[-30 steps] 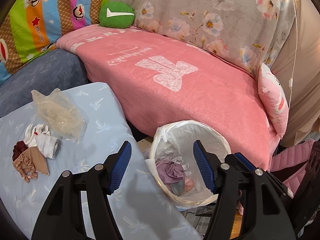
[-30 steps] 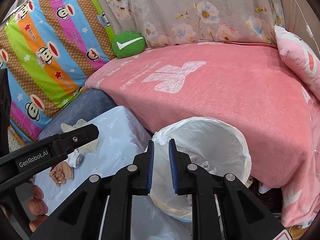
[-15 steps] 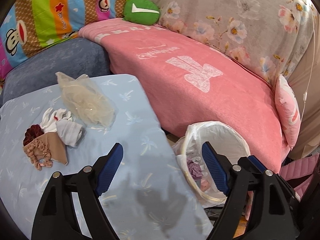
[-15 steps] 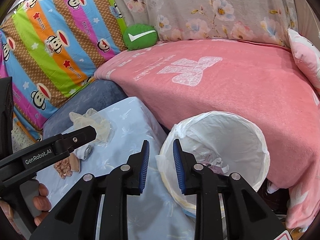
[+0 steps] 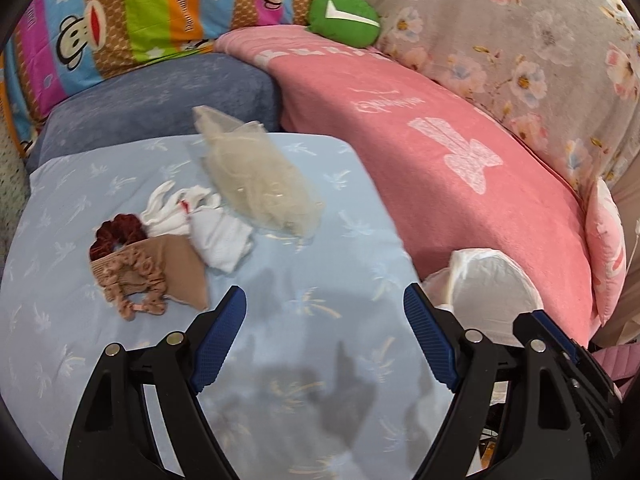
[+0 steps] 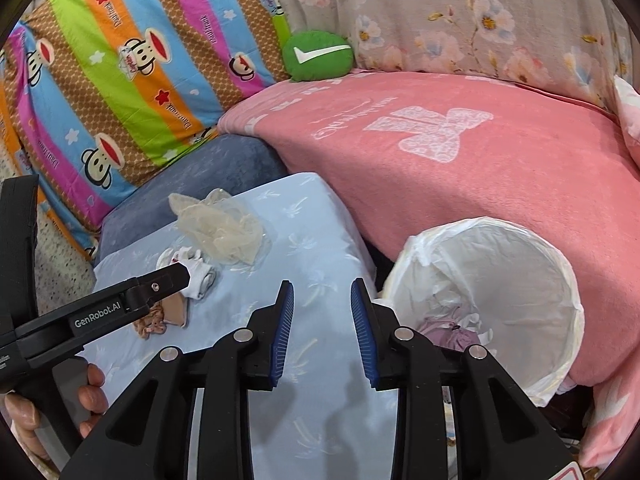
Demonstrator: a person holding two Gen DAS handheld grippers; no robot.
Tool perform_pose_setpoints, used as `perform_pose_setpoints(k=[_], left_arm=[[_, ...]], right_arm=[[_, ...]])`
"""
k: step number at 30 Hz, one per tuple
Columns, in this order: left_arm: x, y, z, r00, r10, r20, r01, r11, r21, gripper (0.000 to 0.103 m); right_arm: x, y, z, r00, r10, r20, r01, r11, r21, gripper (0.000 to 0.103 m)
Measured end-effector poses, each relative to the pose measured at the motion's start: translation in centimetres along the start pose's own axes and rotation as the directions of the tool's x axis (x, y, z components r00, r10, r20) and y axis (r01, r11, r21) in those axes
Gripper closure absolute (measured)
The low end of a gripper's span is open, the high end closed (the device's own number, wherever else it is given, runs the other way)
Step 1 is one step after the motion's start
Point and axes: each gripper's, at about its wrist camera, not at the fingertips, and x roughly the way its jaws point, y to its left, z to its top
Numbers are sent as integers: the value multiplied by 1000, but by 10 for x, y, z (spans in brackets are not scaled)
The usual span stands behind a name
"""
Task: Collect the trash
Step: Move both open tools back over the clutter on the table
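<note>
- The left gripper (image 5: 324,306) hangs over the pale blue palm-print cloth covering the table (image 5: 340,240), its blue-padded jaws spread wide with nothing between them.
- The right gripper (image 6: 322,300) hangs over the same cloth with its jaws partly apart, a narrower gap, and also empty.
- The trash lies in a cluster on the cloth ahead of the left gripper: a crumpled translucent beige plastic bag (image 5: 260,184), white cloth pieces (image 5: 200,224) touching its near edge, a dark red scrunchie (image 5: 116,236), and a tan ruffled fabric piece (image 5: 148,276) overlapping the scrunchie.
- The round bin lined with a white plastic bag (image 6: 560,280) stands just beside the table's right edge, against the pink blanket on the sofa (image 6: 460,152); purple and white scraps lie inside it.
- A green round cushion with a white tick (image 6: 318,56) sits at the sofa's back.
</note>
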Motion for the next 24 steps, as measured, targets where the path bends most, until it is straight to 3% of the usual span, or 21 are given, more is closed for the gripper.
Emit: perform_pose_setpoints(k=[5,15,24], left_arm=[[2,37,-4,999,43,-15,-43,997,-58,26],[10,110,-15,990,122,-68,-132,974,-183,26],[22,157,-18,984,143,-105,-166,950,-263,26]], right_arm=[[11,20,-3,1000,16,-22,-16,999,-29,66],[47,68,-8,995,57,-84,-65,994,-84,65],[92,114,-7,985,95,-144,-112,987,-119,65]])
